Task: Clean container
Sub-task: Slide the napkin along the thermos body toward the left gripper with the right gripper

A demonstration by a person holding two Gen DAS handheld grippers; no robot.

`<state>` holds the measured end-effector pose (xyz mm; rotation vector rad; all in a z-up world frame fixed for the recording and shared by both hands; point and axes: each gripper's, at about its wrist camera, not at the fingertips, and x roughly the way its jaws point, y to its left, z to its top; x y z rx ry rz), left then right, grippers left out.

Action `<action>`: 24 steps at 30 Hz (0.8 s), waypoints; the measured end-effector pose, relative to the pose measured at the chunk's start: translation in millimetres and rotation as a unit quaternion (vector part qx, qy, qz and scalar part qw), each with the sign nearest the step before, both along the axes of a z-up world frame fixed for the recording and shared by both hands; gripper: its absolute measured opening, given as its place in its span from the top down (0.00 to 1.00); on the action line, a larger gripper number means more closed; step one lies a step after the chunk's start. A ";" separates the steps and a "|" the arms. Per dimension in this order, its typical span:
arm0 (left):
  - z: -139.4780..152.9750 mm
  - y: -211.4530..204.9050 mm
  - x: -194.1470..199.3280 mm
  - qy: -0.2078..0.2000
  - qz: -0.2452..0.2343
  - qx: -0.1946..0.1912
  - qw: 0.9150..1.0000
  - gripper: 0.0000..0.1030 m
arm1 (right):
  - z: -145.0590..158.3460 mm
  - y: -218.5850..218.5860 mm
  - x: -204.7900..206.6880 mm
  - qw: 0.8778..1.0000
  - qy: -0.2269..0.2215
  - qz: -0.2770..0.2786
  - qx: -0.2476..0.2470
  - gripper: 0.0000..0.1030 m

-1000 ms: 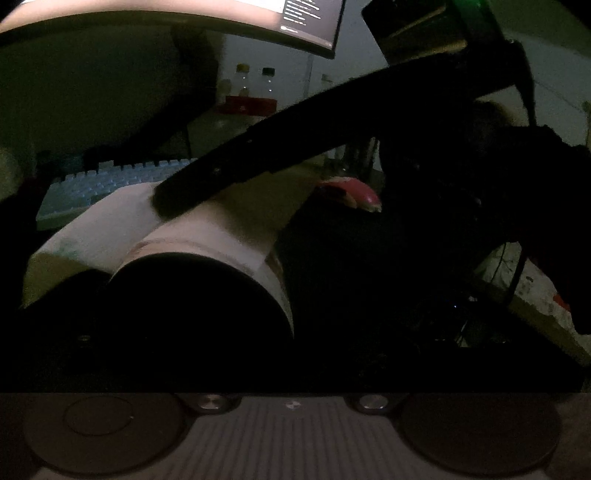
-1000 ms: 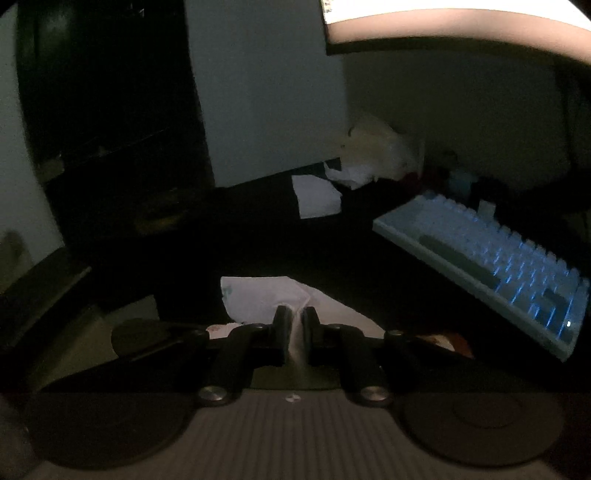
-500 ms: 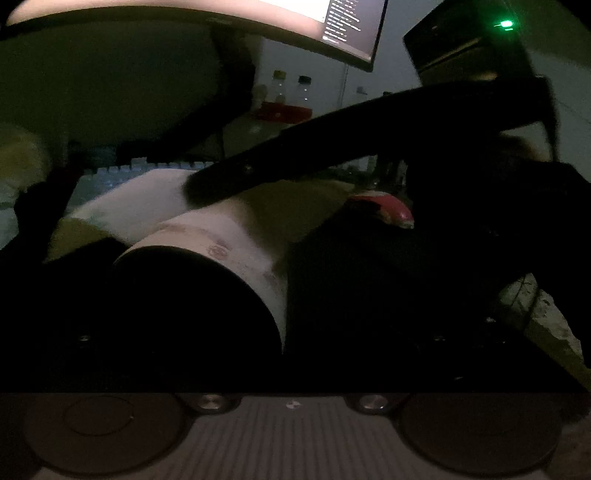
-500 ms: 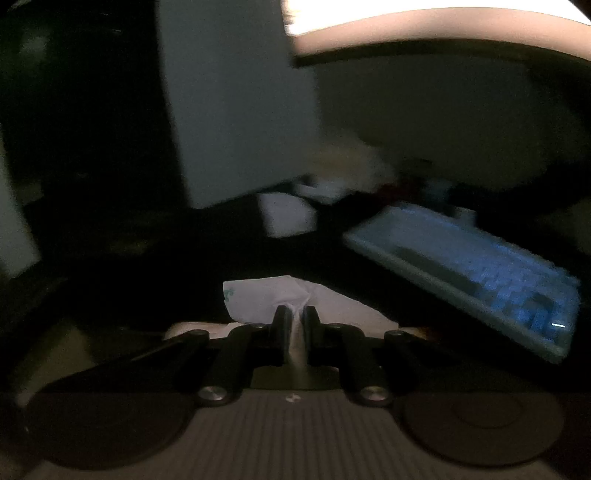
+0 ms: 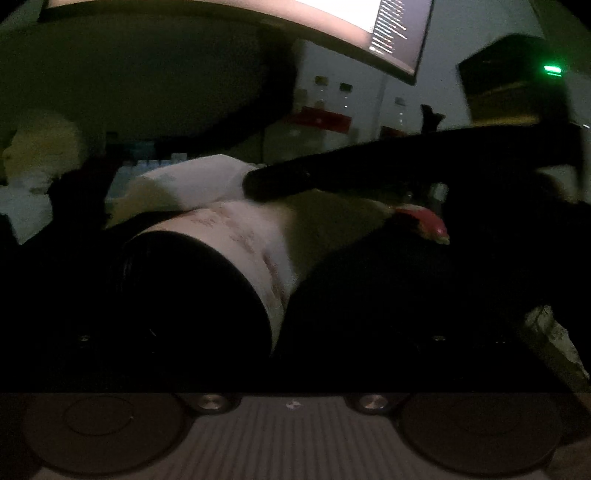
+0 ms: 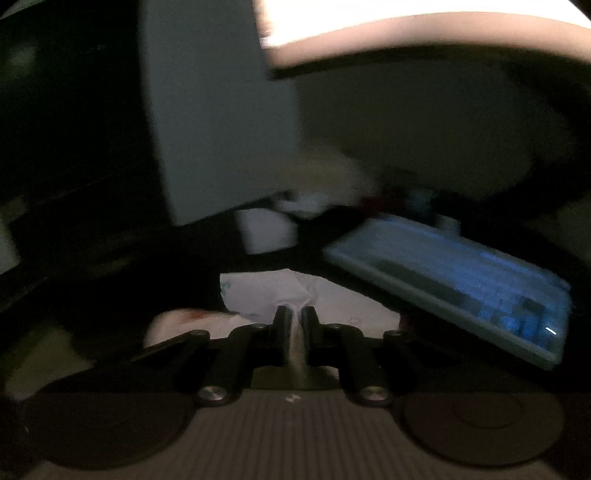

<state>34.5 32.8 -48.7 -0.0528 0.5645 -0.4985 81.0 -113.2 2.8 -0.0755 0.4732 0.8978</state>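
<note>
In the dim left wrist view a white cup-like container (image 5: pixel 236 236) with a dark end fills the middle, lying sideways close in front of my left gripper; the left fingers are lost in the dark, so its grip is unclear. A white tissue (image 5: pixel 199 181) lies over the container's far side, pressed by the black right gripper (image 5: pixel 280 181) reaching in from the right. In the right wrist view my right gripper (image 6: pixel 294 314) is shut on the white tissue (image 6: pixel 266 291), with the container's white edge (image 6: pixel 177 321) just below left.
A lit curved monitor (image 5: pixel 391 33) hangs above. A backlit keyboard (image 6: pixel 461 273) lies to the right in the right wrist view. White paper (image 6: pixel 266 232) and a crumpled bag (image 6: pixel 325 177) sit at the desk's back. Bottles (image 5: pixel 345 99) stand behind; a red-white object (image 5: pixel 428 221) lies right.
Both views have swung: the left wrist view shifted so the monitor edge and container moved right; the right gripper kept hold of the tissue while moving over the container.
</note>
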 end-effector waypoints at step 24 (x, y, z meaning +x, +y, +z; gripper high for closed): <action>-9.8 5.5 11.1 -0.012 0.023 -0.002 1.000 0.00 | -14.1 8.8 20.1 0.999 0.002 -0.043 0.027 0.92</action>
